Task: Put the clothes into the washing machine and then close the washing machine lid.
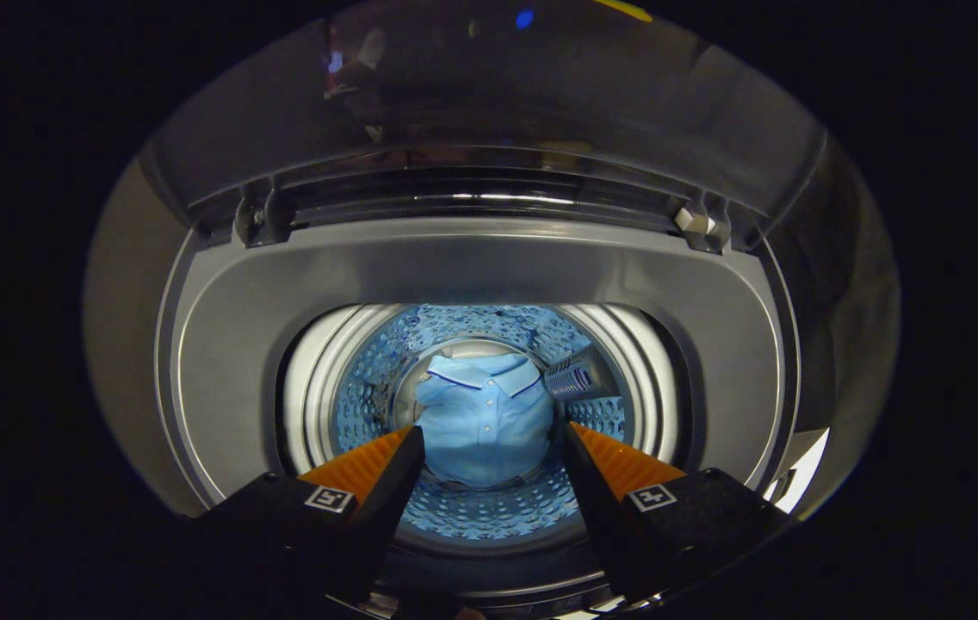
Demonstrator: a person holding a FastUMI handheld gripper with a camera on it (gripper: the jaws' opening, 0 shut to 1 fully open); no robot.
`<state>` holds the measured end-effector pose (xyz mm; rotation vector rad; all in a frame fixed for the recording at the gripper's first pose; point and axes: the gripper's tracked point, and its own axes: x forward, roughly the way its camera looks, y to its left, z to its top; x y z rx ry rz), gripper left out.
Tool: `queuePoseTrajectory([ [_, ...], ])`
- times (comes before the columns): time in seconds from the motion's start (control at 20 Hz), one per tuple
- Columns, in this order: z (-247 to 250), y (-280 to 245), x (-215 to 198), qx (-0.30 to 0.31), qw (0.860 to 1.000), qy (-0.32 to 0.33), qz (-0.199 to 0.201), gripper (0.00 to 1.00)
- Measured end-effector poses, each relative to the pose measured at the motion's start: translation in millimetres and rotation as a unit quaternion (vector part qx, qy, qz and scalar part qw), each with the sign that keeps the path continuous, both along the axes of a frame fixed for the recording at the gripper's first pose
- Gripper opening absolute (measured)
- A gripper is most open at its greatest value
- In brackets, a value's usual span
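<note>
I look straight down into a top-loading washing machine (pixel 222 344) with a grey rim around its round opening. A light blue polo shirt (pixel 485 413) with a dark-trimmed collar lies at the bottom of the perforated drum (pixel 368 387). My gripper (pixel 489 435) hovers above the opening, open, its fingers spread to either side of the shirt far below, holding nothing. The machine's lid (pixel 489 95) stands raised beyond the opening, dark and glossy, on two hinges (pixel 252 215).
A ribbed grey lint filter (pixel 575 379) sticks out from the drum wall to the right of the shirt. The white inner ring (pixel 312 379) of the tub circles the drum. A bright patch of floor (pixel 803 474) shows past the machine's right corner.
</note>
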<state>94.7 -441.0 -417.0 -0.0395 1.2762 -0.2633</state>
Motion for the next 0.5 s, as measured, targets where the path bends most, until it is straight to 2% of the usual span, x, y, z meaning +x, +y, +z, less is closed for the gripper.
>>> queuePoseTrajectory([
  [0.25,42.5,-7.9,7.1,-0.003,0.999,-0.041,-0.021,0.99],
  [0.5,123.3,-15.4,24.3,-0.020,0.993,-0.116,-0.027,0.99],
])
